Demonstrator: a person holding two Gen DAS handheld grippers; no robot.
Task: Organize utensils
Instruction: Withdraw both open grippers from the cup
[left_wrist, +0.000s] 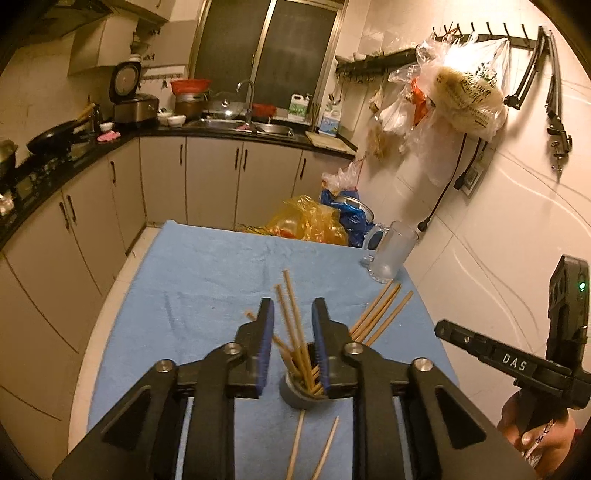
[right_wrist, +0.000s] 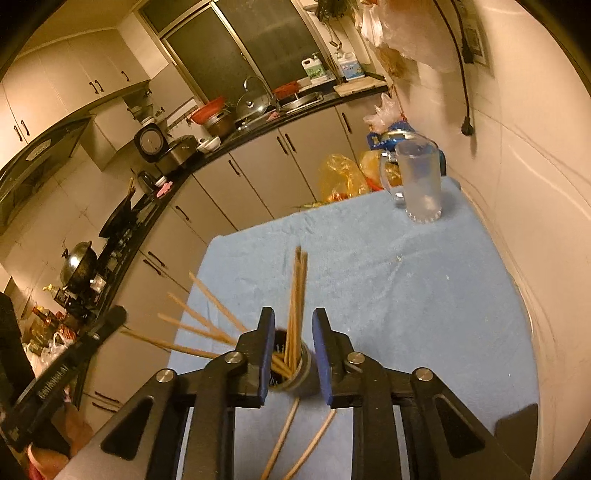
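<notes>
Gaping jaws both grippers, straddling chopsticks (left_wrist: 291, 325) in holder (left_wrist: 301, 391).

Both views are dim and have a strong yellow-orange tint, as from a warm indoor lamp. The window (left_wrist: 266, 55) is dark and gives no light. The brightest spot is glare on the hanging plastic bag (left_wrist: 467, 96) at the upper right in the left wrist view; the white wall beside it is also bright. The fisheye lens bends the cabinets and walls strongly near the edges, and the corners are black. The chopsticks (right_wrist: 295, 295) look a little blurred, and the far kitchen is soft and grainy. Shadows on the blue cloth (left_wrist: 207, 280) are weak.
</notes>
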